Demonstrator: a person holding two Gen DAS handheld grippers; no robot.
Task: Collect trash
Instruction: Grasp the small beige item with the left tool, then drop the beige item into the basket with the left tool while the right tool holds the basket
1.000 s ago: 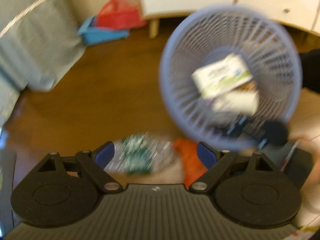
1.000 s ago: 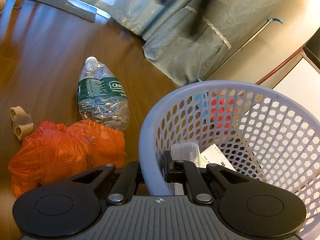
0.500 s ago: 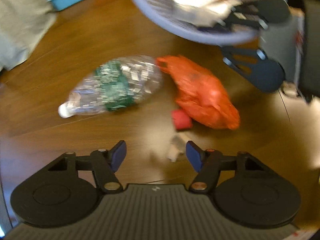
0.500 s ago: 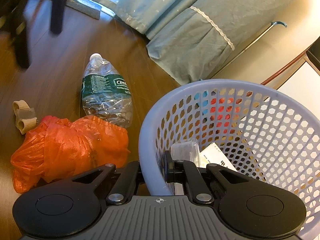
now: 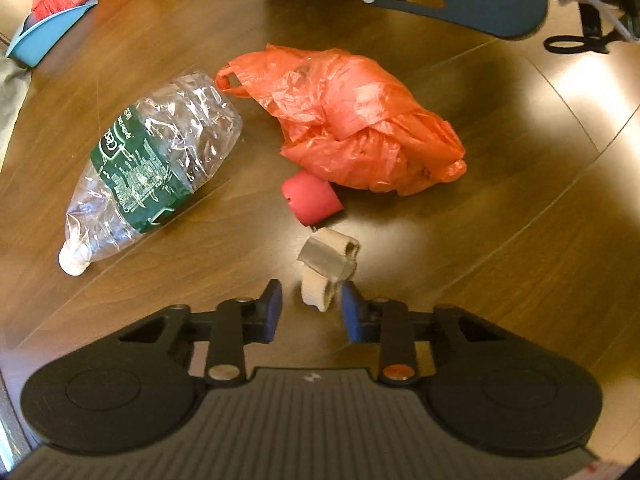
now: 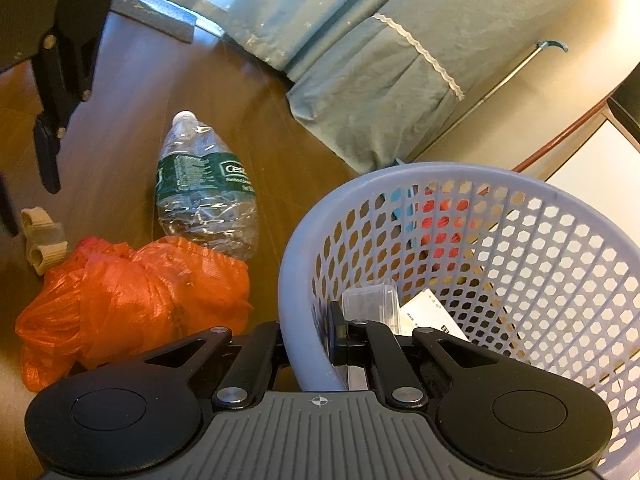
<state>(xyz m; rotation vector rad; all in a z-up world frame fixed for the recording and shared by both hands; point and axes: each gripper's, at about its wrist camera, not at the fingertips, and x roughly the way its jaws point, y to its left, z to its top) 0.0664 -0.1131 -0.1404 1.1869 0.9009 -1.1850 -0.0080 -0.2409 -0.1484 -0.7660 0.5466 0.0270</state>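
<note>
lying crumpled and beige, the scrap (image 5: pixel 326 274) sits between the left gripper's (image 5: pixel 311 307) closing jaws, untouched.

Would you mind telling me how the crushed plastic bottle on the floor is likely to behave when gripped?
The bottle looks empty and crumpled, so probably light and yielding under the fingers. Its clear plastic may be slippery. Lying on its side, it might roll when nudged.

The left gripper (image 5: pixel 310 304) points steeply down at the bottom centre of its view, its jaws just closing around a beige scrap (image 5: pixel 328 270), blue pads not yet pressing. The right gripper (image 6: pixel 308 332) stands clamped on the basket rim (image 6: pixel 296 280), lower centre.
</note>
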